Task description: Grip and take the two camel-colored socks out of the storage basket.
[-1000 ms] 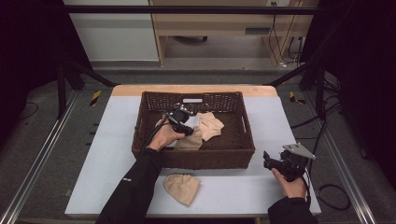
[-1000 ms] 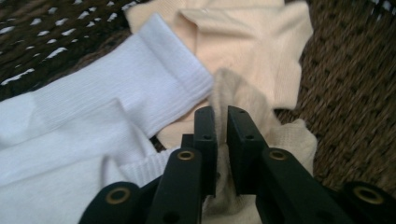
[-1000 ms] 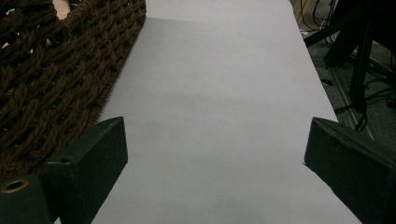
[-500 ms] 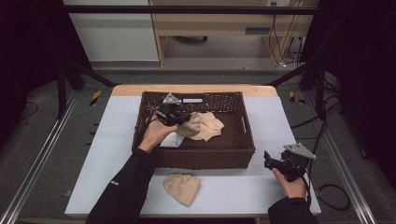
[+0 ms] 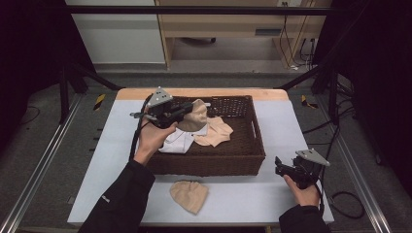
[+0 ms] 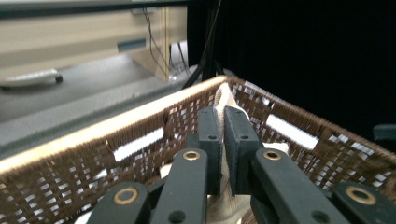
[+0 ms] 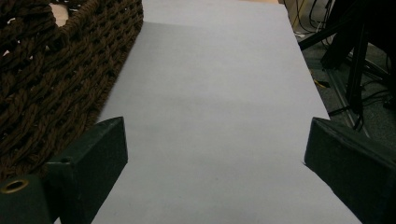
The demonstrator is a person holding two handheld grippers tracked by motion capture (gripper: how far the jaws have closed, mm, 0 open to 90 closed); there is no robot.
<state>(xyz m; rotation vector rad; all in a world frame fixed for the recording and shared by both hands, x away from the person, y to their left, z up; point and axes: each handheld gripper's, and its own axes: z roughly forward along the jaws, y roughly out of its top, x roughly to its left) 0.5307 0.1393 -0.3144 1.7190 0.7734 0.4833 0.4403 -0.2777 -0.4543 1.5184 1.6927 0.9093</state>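
Step in hand: left gripper point(image 5: 187, 110) pinches beige cloth piece point(image 5: 195, 116), lifted above brown wicker basket point(image 5: 243, 155). Right gripper point(image 5: 280, 165) spread, idle over counter point(image 5: 243, 194). Next: carry clear of rim, set beside beige piece point(image 5: 189, 194).

One basket point(image 5: 243, 155) sits on one desk point(image 5: 252, 194). Three beige cloths: one lifted point(image 5: 194, 116), one in the basket point(image 5: 216, 133), one outside point(image 5: 188, 195). One white cloth point(image 5: 177, 141). Two tools.

Open table point(image 5: 291, 121) right of the basket point(image 5: 257, 145); its walls hem the cloths point(image 5: 214, 133), seemingly loosely.
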